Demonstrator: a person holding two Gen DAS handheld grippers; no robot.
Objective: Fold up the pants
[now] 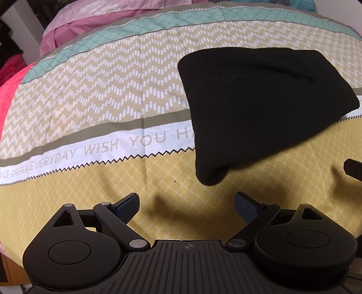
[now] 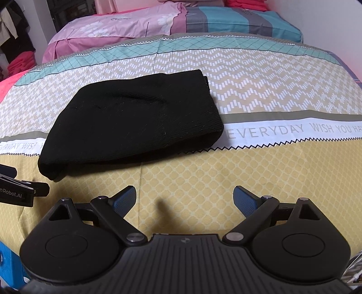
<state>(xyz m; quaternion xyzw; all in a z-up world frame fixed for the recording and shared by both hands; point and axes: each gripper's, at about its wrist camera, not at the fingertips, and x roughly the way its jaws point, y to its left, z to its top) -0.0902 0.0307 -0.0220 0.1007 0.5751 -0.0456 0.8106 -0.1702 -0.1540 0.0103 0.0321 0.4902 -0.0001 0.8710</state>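
Observation:
The black pants [image 1: 260, 104] lie folded into a compact bundle on the patterned bedspread [image 1: 101, 101]. In the right wrist view the pants [image 2: 135, 122] sit left of centre, with a ribbed edge on their right side. My left gripper [image 1: 186, 203] is open and empty, hovering over the yellow part of the spread, just short of the bundle's near corner. My right gripper [image 2: 184, 199] is open and empty, to the right of and nearer than the bundle. The left gripper's side shows at the left edge of the right wrist view [image 2: 20, 187]. A tip of the right gripper shows at the right edge of the left wrist view [image 1: 353, 170].
The bedspread [image 2: 271, 90] has a white text band and a teal band further back. Pink pillows [image 2: 113, 27] and a blue striped one [image 2: 237, 20] lie at the head of the bed. Red and dark clothes [image 2: 15, 63] are stacked at the far left.

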